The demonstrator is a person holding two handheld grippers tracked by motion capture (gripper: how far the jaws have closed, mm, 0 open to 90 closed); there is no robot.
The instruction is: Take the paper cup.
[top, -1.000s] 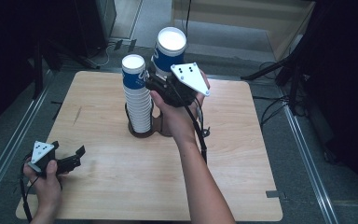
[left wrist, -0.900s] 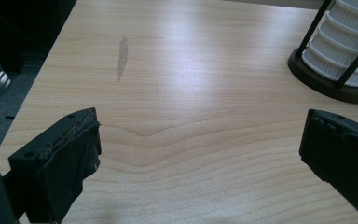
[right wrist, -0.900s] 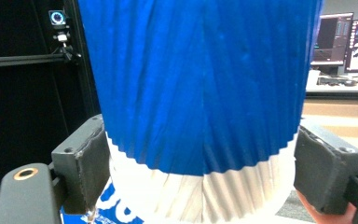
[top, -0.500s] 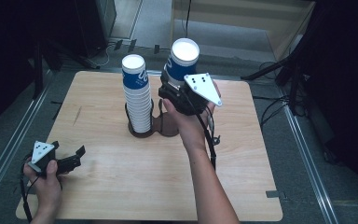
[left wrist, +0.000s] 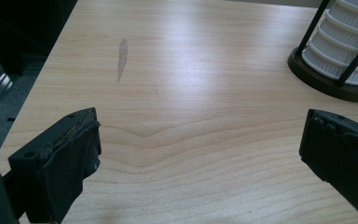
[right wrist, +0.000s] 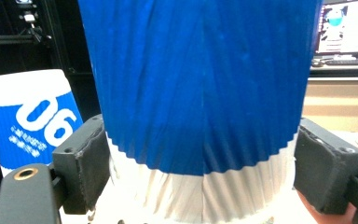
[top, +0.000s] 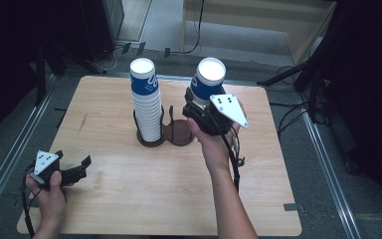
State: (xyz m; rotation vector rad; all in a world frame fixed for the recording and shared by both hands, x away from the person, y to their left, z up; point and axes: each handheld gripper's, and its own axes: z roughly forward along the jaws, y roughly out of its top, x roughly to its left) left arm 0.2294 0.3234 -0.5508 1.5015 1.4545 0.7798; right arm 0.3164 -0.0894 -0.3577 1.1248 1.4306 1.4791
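Right gripper (top: pixel 199 110) clamped on blue cup (top: pixel 206 82), held above empty right ring of cup holder (top: pixel 181 134). Tall cup stack (top: pixel 146 107) fills left ring. Cup not yet seated. Left gripper (top: pixel 79 168) apart, idle at near-left table (top: pixel 129 199).

A lab or recording room, by the look of it — a bare wooden table (top: pixel 129 199) standing alone on grey floor, metal rails (top: pixel 323 149) running along both sides. Dark stands and loose cables (top: pixel 293 112) at the right edge of the high view. A lit computer monitor (right wrist: pixel 347 25) and keyboard at upper right of the right gripper view.
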